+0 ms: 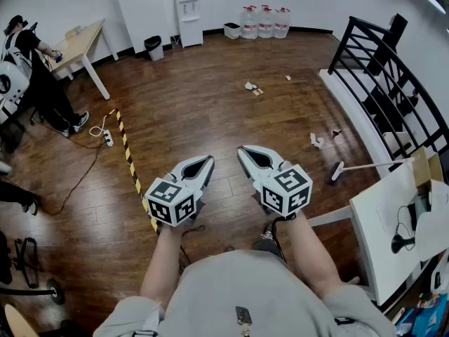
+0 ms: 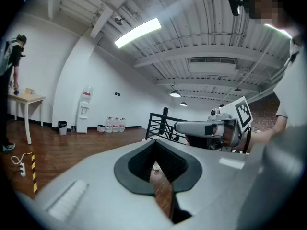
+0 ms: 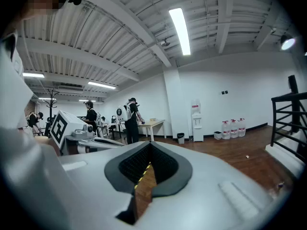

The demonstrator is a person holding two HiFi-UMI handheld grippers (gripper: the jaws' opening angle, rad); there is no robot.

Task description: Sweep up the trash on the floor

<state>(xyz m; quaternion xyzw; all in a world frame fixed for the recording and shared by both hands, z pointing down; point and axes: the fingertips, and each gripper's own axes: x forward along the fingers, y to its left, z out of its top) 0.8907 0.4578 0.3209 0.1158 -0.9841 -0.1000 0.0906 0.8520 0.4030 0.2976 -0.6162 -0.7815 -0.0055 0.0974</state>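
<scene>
The left gripper (image 1: 203, 166) and right gripper (image 1: 247, 153) hover side by side over the wooden floor (image 1: 189, 111), both with jaws together and empty. Paper trash (image 1: 252, 87) lies scattered well ahead, with more scraps (image 1: 316, 141) near the fallen broom (image 1: 365, 166).

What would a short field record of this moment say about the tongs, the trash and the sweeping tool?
left tongs: shut, empty
right tongs: shut, empty
broom: beside white table, not held
paper scraps: scattered on wood floor, unswept
trash bin: by far wall
task stage: sweeping not yet begun
</scene>
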